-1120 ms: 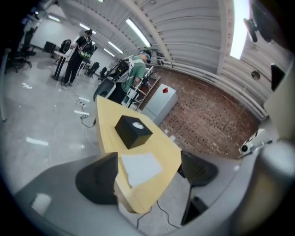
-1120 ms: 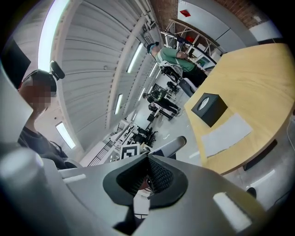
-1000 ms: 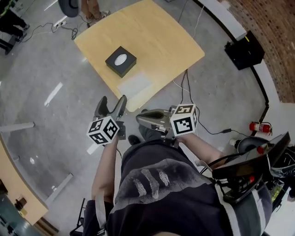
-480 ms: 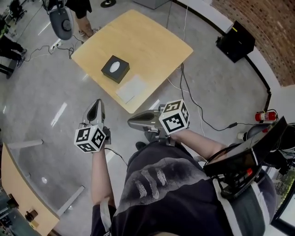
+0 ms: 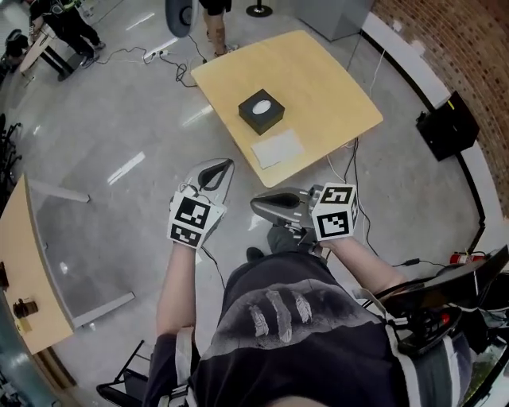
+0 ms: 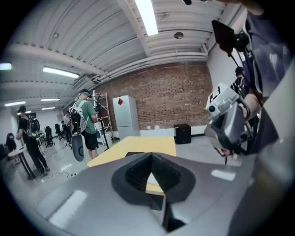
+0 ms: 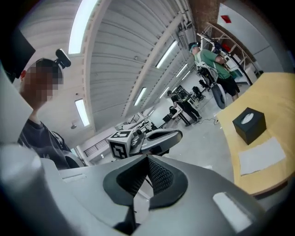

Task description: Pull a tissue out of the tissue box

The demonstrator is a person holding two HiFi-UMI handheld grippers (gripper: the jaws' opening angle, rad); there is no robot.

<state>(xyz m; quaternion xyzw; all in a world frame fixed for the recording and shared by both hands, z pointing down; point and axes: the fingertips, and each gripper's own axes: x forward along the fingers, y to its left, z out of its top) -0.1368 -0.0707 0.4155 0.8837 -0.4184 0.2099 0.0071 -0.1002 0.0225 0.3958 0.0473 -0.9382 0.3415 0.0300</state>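
Observation:
The black tissue box (image 5: 261, 110) with a white oval opening stands on the yellow table (image 5: 334, 87); it also shows at the right of the right gripper view as a small tissue box (image 7: 249, 124). A white sheet (image 5: 277, 148) lies flat in front of it. My left gripper (image 5: 216, 168) is shut and holds nothing, over the floor short of the table's near corner. My right gripper (image 5: 262, 207) points left beside it, also shut and without a load. In the left gripper view the left gripper (image 6: 150, 156) faces the table (image 6: 138, 145).
Cables (image 5: 350, 171) trail on the floor by the table's right edge. A black box (image 5: 445, 123) sits near the brick wall. People (image 5: 64, 24) stand at the far left, and a wooden bench (image 5: 24, 262) runs along the left edge.
The left jaws went from open to shut with nothing between them. Both grippers rose and rolled, and the view swung so the table now lies further right.

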